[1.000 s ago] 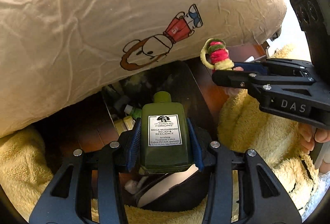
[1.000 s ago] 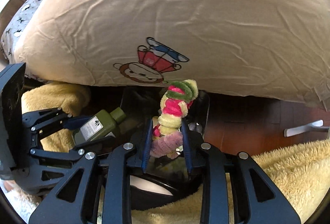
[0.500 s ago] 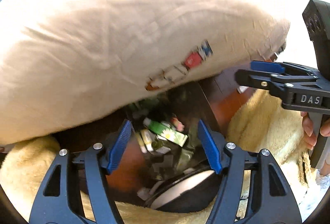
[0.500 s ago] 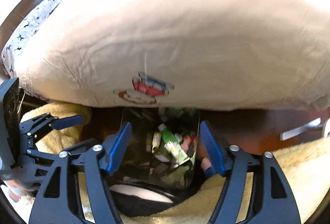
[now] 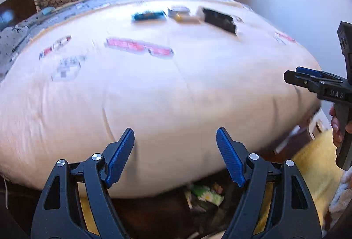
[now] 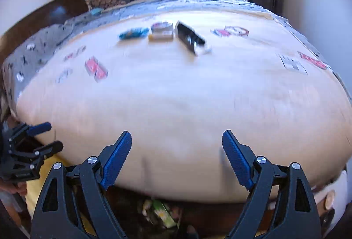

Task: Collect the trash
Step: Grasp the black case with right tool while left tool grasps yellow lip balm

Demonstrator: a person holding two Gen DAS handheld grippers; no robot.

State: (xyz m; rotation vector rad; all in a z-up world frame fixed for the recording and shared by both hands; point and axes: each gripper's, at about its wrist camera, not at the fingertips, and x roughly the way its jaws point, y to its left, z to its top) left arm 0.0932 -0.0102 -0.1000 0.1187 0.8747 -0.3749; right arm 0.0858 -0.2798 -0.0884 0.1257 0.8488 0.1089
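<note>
Cream duvet [image 5: 154,96] fills both views, with a blue pack [image 5: 148,15], a tin [image 5: 178,10] and a black box [image 5: 219,19] lying in a row, left to right, on top. Both the left gripper [image 5: 175,158] and right gripper [image 6: 176,158] have just been opening and now gape with nothing between their pads. Trash [image 6: 161,212] sits in shadow below the duvet's edge, under both grippers.

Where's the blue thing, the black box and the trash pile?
blue packet [image 6: 133,33]: right wrist view, its middle.
black box [image 6: 189,37]: right wrist view, its top face.
trash pile [image 5: 205,194]: left wrist view, a green and white wrapper.
</note>
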